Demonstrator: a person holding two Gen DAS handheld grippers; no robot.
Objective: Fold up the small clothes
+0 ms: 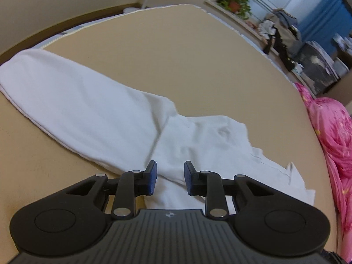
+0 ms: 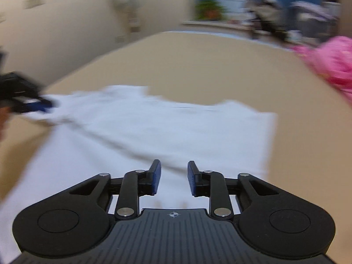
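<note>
While the white garment (image 1: 92, 114) is lying limp on the bed (image 1: 176, 55), I am hovering both the left gripper (image 1: 170, 177) and right gripper (image 2: 173, 177) unclenched, empty; hems suit pinching best.

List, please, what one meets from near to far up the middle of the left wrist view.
left gripper with its jaws apart → white garment spread on the surface → bare tan surface → potted plant on the far ledge.
</note>
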